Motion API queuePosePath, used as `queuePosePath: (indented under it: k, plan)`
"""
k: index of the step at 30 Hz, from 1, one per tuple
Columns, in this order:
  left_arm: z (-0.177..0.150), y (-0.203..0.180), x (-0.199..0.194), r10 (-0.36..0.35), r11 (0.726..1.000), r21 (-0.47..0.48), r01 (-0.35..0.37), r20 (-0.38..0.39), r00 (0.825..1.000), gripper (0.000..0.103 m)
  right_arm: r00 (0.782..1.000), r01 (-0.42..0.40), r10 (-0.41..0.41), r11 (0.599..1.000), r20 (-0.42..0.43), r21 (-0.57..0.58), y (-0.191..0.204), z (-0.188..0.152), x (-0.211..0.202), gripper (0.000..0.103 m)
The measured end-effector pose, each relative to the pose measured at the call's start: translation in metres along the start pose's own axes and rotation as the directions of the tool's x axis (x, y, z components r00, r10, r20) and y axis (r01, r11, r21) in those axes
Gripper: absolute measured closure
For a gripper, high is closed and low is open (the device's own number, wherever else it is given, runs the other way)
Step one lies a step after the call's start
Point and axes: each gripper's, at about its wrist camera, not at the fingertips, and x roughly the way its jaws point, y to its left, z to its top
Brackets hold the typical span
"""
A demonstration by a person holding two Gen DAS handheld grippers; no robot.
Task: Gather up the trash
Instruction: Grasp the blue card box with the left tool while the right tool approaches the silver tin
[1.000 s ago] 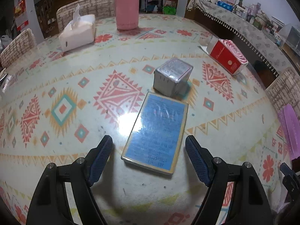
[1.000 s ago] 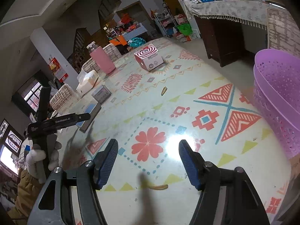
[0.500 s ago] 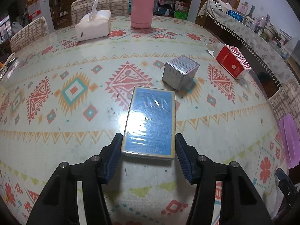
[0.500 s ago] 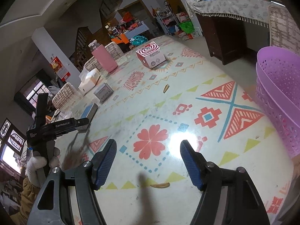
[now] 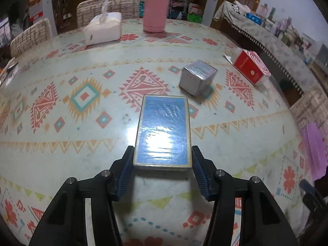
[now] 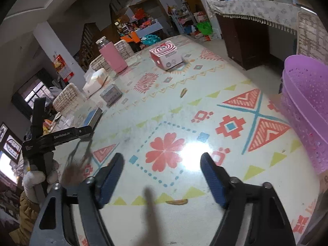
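Observation:
A flat blue box (image 5: 164,131) wrapped in clear film lies on the patterned table. My left gripper (image 5: 163,162) has closed on its near end, both pads touching its sides. A silver cube box (image 5: 197,78) sits just beyond it, and a red and white carton (image 5: 251,66) lies at the far right. My right gripper (image 6: 162,174) is open and empty over the table. A small brown peel scrap (image 6: 176,202) lies between its fingers, another scrap (image 6: 183,92) lies farther off. The purple basket (image 6: 307,110) stands at the right edge.
A pink bottle (image 5: 156,8) and a white tissue pack (image 5: 102,28) stand at the far side of the table. Woven chairs (image 5: 30,34) ring the far edge. A cloth-covered side table (image 6: 256,10) stands beyond the right end.
My left gripper moved forward and narrowed from wide open until its pads met the blue box's sides. The right gripper barely moved.

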Motion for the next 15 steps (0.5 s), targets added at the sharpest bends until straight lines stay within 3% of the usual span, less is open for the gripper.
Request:
queuePosePath:
  k: [9,15]
  plan:
    - [0.007,0.018,-0.024,0.016,0.999,-0.032,-0.014,0.089,0.996,0.05,0.992,0.083,-0.087,0.995,-0.089,-0.048,0.025,0.02,0.022,0.014]
    - [0.014,0.035,-0.025,-0.006,0.997,-0.081,0.012,0.08,0.997,0.05,0.996,0.064,-0.074,0.983,-0.052,-0.17,0.081,0.059,0.054,0.014]
